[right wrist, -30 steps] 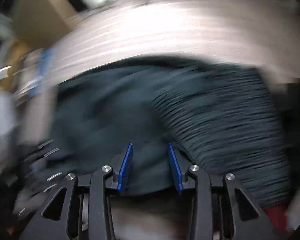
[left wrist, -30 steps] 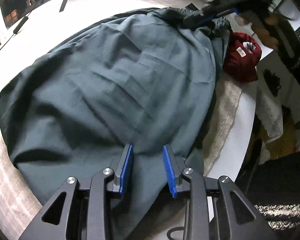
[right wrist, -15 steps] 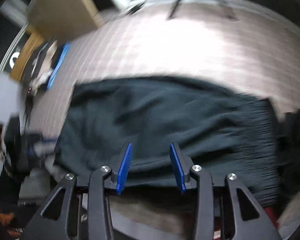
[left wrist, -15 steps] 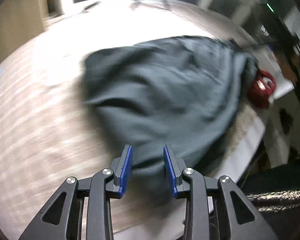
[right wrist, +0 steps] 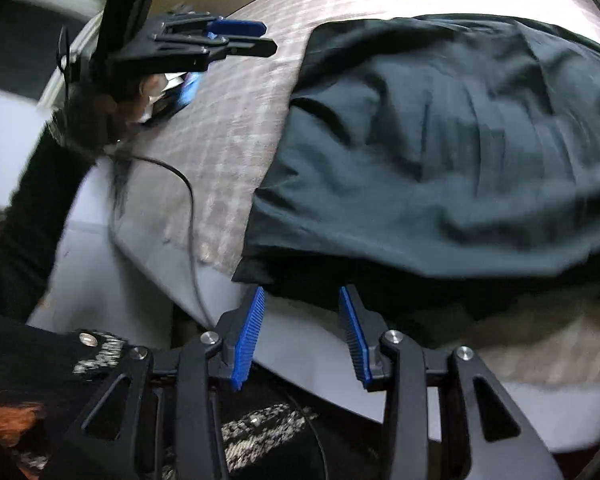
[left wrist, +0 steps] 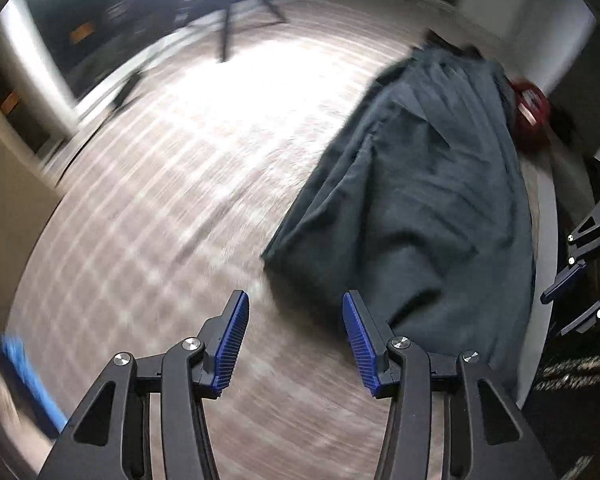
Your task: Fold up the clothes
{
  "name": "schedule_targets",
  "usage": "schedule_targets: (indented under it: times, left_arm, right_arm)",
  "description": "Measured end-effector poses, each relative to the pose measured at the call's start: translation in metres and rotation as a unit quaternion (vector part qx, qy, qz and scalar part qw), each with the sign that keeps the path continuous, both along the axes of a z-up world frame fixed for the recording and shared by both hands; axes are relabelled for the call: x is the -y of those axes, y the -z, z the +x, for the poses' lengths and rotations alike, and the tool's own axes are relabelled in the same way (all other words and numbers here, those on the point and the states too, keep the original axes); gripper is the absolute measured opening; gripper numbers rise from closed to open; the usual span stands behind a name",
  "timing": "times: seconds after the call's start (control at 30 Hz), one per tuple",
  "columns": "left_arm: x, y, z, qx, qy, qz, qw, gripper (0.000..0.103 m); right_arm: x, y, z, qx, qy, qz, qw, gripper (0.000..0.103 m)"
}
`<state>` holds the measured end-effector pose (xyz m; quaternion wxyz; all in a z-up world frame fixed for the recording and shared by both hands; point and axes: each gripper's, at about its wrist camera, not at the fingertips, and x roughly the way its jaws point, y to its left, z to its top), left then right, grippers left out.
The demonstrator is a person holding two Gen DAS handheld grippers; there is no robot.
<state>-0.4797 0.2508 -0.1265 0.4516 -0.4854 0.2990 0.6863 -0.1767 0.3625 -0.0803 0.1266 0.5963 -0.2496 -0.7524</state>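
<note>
I counted two garments on the table: one large dark teal woven garment (left wrist: pixel 428 200) and one small red bundled garment (left wrist: pixel 530 114). I counted two grippers as well, each with two blue ribbed pads on black plastic fingers.

The left gripper (left wrist: pixel 296 344) stood with its jaws spread wide and held nothing; only the beige checked tablecloth (left wrist: pixel 160 220) lay between its pads. The right gripper (right wrist: pixel 302 334) was likewise spread and empty, poised at the near hem of the dark teal garment without touching it that I could confirm.

Compared with one second before, the left gripper had released the cloth it was clamping and swung leftward, so the dark teal garment now lay to its right as a narrower, folded shape instead of a broad spread. The right gripper's jaws had widened too.

The dark teal garment was soft, creased in long pleats, and lay doubled over near the white table edge (right wrist: pixel 148 248). The red garment sat just beyond its far end. A thin black cable (right wrist: pixel 188 216) crossed the table edge. Both views carried motion blur.
</note>
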Motion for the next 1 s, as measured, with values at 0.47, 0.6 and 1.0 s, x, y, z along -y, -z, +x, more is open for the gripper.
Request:
schedule_targets:
  times: [0.47,0.6,1.0]
  left_arm:
    - [-0.037,0.021,-0.027,0.053,0.181,-0.004,0.9821,0.047]
    - [-0.044,0.030,-0.027,0.061,0.209,-0.026,0.9756,0.040]
    - [-0.012,0.033,-0.049,0.095,0.206,-0.024,0.9736,0.007]
  right_arm:
    - [0.040,0.023,-0.003,0.010,0.267,0.014,0.964,0.050]
    - [0.034,0.030,0.002,0.001,0.306,-0.013,0.952,0.050]
    - [0.062,0.018,0.000,-0.030,0.269,0.023,0.962,0.006]
